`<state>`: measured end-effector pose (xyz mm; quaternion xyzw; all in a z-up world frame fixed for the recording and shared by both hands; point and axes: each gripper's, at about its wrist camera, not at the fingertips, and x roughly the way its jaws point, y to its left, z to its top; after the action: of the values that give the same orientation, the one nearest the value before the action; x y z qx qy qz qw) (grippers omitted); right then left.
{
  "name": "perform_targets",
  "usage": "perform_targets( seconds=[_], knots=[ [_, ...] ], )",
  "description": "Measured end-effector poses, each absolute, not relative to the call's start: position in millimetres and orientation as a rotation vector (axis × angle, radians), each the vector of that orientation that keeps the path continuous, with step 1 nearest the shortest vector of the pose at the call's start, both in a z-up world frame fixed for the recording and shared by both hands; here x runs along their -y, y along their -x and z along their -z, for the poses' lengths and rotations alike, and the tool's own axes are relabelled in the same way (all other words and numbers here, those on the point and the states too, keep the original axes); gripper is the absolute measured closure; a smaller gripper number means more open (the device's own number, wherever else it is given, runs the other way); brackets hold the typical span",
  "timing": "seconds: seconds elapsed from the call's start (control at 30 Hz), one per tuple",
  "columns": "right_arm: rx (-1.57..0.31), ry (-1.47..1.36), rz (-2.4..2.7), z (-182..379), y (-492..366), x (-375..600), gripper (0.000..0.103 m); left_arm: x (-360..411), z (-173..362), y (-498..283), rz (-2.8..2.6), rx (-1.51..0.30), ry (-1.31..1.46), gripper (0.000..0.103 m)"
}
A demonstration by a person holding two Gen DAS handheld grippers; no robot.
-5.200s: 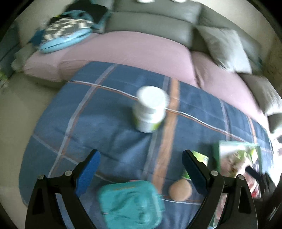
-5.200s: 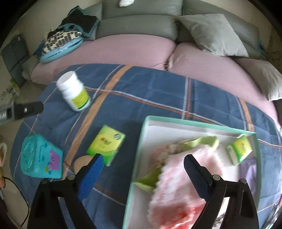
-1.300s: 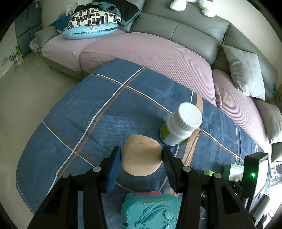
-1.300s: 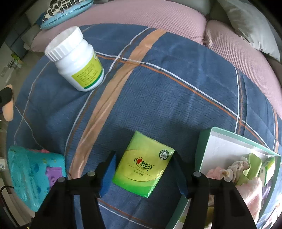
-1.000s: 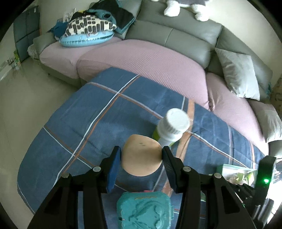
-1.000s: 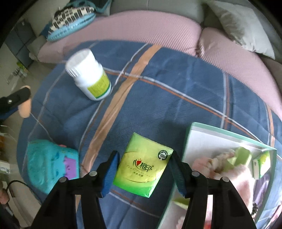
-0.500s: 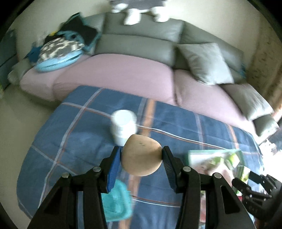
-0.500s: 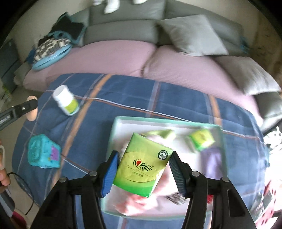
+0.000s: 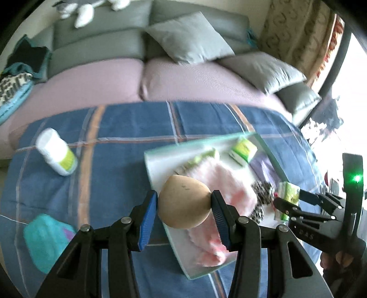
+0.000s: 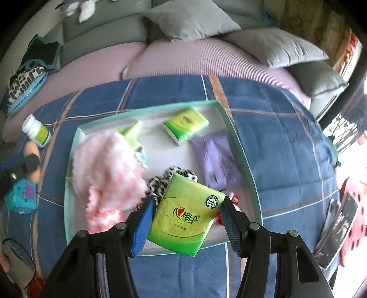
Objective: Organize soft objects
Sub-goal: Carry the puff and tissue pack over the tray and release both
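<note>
Grey sofa backs (image 9: 101, 39) and pink seat cushions (image 10: 206, 62) fill the far side of the room, with grey pillows (image 9: 190, 41) leaning on them and a white plush toy (image 9: 82, 13) on top at the far left. Nearer lies a blue plaid blanket (image 10: 286, 137) that carries a shallow tray (image 10: 240, 146) with a mint-green rim and white floor. Inside the tray sit a fluffy pink-and-white cloth (image 10: 105, 169) on the left, a folded purple cloth (image 10: 215, 158) on the right, a green tissue pack (image 10: 185, 125) at the far side, and a black-and-white spotted piece (image 10: 160, 181) near the middle. The left gripper (image 9: 184, 207) has its jaws clamped on a round tan sponge (image 9: 184, 204), held above the near left part of the tray. The right gripper (image 10: 187, 220) has its jaws clamped on a second green tissue packet (image 10: 185, 217), held over the near edge of the tray; in the left wrist view this gripper shows at the right with a green light lit on its body. On the blanket to the left of the tray lies a white bottle (image 9: 57, 155) with a yellow-green label, and nearer on the left a teal toy case (image 9: 45, 240). At the far right edge of the right wrist view a red spotted object (image 10: 353, 220) lies beside a dark flat device (image 10: 337, 229).
</note>
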<state>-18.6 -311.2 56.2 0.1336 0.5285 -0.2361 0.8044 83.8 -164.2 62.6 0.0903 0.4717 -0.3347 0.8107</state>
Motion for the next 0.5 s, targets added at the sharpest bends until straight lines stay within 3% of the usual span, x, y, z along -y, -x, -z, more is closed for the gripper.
perform_targets(
  seconds=[0.5],
  knots=[
    [-1.14,-0.276,0.471,-29,18,317,0.042,180,-10,-74,0.751,-1.107,-0.21,0.052]
  ],
)
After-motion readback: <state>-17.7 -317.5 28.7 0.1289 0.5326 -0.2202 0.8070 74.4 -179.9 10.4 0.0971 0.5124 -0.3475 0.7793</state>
